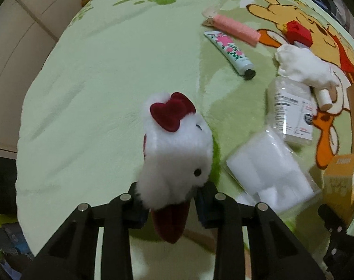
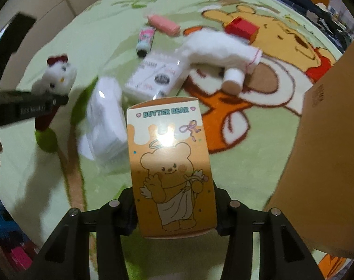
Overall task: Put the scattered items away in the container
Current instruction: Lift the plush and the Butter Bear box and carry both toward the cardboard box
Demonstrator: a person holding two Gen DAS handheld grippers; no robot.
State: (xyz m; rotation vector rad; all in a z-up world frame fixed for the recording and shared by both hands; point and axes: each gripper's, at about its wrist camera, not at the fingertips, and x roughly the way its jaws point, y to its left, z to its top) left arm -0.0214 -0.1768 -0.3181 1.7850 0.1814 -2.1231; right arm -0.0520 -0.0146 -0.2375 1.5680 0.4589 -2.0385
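Gripping a white plush (image 1: 174, 149) with a red bow, the left gripper (image 1: 169, 198) has its jaws clamped on the toy's sides above the green blanket (image 1: 95, 93). The right gripper (image 2: 174, 210) clasps a Butter Bear box (image 2: 169, 158), lifted clear of the blanket, just beside the cardboard container (image 2: 328, 163). A tube (image 1: 228, 51), a bottle (image 1: 291, 112) and a sock (image 1: 305, 66) lie scattered beyond.

Green cartoon-bear blanket (image 1: 95, 74) under pink roll (image 1: 235, 28), floral tube (image 1: 228, 49), red block (image 1: 298, 32).

Home bedroom: cartoon-bear blanket (image 1: 106, 81), wardrobe doors (image 1: 18, 46)
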